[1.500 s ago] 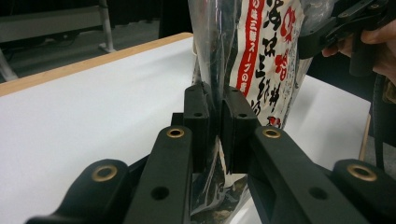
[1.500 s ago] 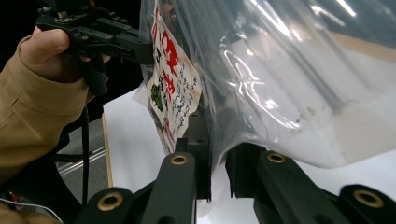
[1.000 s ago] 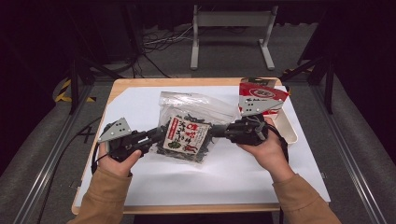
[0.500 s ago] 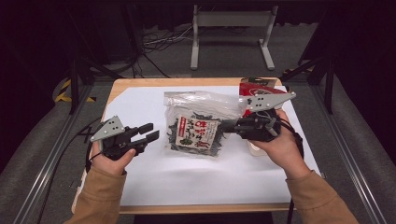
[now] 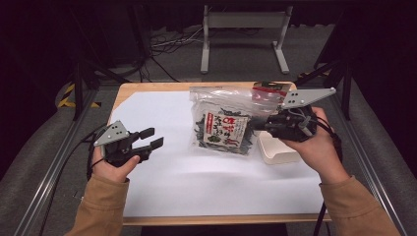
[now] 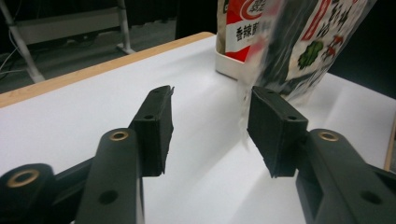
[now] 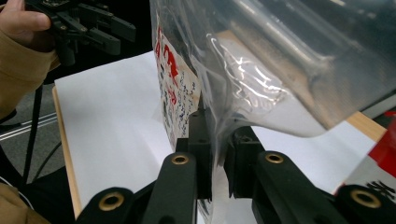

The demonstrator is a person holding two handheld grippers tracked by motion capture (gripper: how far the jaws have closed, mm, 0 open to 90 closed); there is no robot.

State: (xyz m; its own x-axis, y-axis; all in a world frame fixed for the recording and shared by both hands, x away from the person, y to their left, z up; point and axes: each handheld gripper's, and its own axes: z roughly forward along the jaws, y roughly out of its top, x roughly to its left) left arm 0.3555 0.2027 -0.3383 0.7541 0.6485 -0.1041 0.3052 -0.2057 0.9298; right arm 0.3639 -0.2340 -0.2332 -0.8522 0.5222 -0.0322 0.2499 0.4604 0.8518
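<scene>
In the high view, a clear plastic bag [image 5: 223,125] of dark dried greens hangs above the middle of the bench [image 5: 162,216], which is wooden at the edge and covered with a white sheet. The bag carries a white label with red and green Asian characters, too small to read. The right hand-held gripper [image 5: 259,127] pinches the bag's right edge and holds it up. Just behind the bag's far right corner stands a red packet [image 5: 269,92] in a white tray [image 5: 275,152]. The left hand-held gripper [image 5: 151,138] sits well to the left of the bag, apart from it; its jaws have just been opening, and nothing lies between them.

In the left gripper view, the two black ribbed jaws stand partly apart over the white sheet with an empty gap. Beyond them the bag [image 6: 308,42] hangs with its label's red characters and a green leaf picture, and the red packet [image 6: 240,28] shows the white characters "香辣".

In the right gripper view, the jaws are nearly together, clamped on the glossy, crinkled film of the bag [image 7: 261,70]. The label's red writing runs sideways. The left hand-held gripper [image 7: 122,36] shows at the far upper left.
</scene>
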